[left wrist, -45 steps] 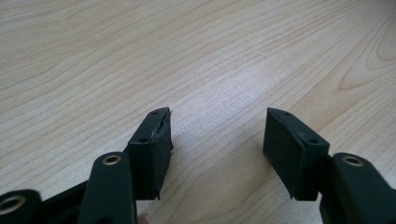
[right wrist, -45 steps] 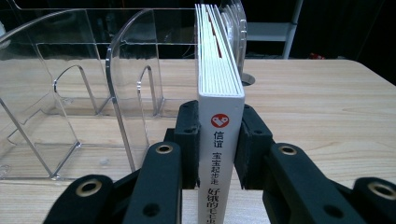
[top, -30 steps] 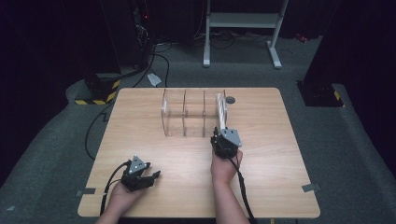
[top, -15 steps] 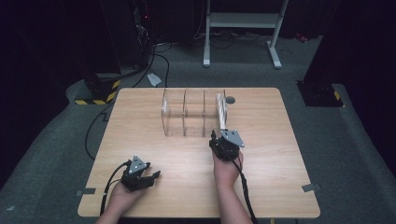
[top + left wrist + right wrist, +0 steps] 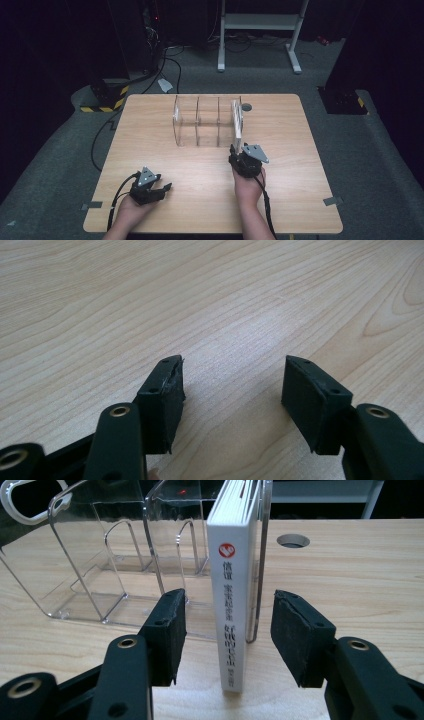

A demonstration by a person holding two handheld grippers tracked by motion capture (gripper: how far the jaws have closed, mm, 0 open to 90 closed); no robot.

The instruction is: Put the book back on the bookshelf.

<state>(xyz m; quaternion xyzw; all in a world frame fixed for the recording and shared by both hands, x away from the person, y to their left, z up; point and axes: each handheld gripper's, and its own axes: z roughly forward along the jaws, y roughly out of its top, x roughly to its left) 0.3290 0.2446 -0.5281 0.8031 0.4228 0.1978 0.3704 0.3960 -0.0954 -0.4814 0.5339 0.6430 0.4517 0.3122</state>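
Right gripper (image 5: 239,154) drawn back toward the person since a second before, off the book (image 5: 232,595); jaws spread wide either side of its spine, not touching. Book left upright in the rightmost slot of the clear rack (image 5: 205,121), spine outward, at the far middle of the table (image 5: 290,200). Left gripper (image 5: 161,189) unmoved near the front left corner, jaws wide over bare wood, empty.

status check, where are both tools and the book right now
Right tool open, jaws either side of the white book, not touching. Book upright in end slot of clear rack. Left tool open over bare table, holding nothing. Nothing in the way.
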